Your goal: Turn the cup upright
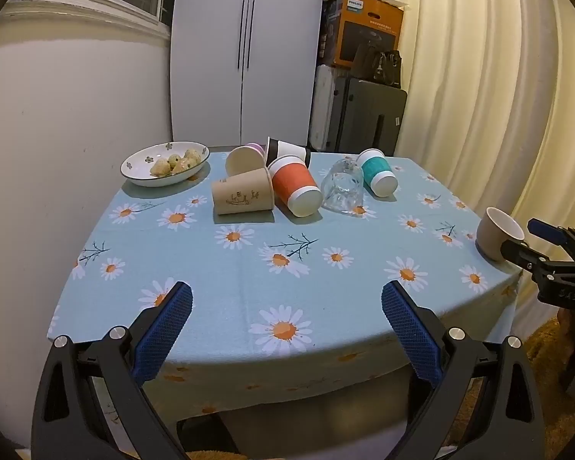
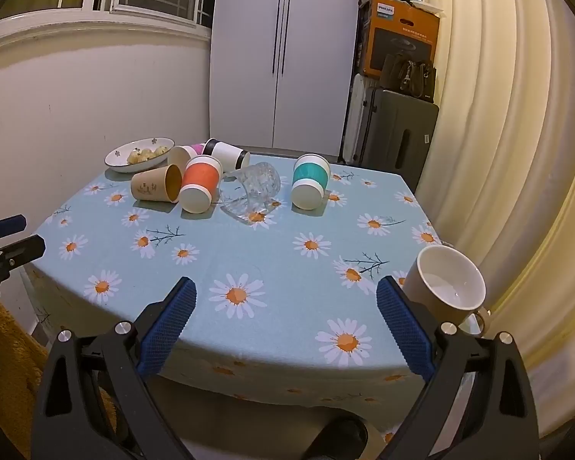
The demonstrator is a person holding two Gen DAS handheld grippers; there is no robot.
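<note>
Several cups lie on their sides at the far half of the table: a brown paper cup (image 1: 243, 196) (image 2: 155, 188), an orange cup (image 1: 296, 185) (image 2: 199, 188), a clear glass (image 1: 343, 188) (image 2: 251, 188), a teal cup (image 1: 377, 172) (image 2: 309, 181), a black-and-white cup (image 1: 287, 149) (image 2: 226, 152) and a pink one (image 1: 255, 148) behind. A beige mug (image 1: 498, 234) (image 2: 446, 283) stands upright at the right edge. My left gripper (image 1: 286, 301) is open and empty over the near edge. My right gripper (image 2: 285, 299) is open and empty, its right finger beside the mug.
A flowered bowl of dumplings (image 1: 165, 163) (image 2: 140, 154) sits at the far left of the daisy tablecloth (image 1: 249, 268) (image 2: 287, 268). A white cabinet, suitcases and boxes stand behind; a curtain hangs close on the right.
</note>
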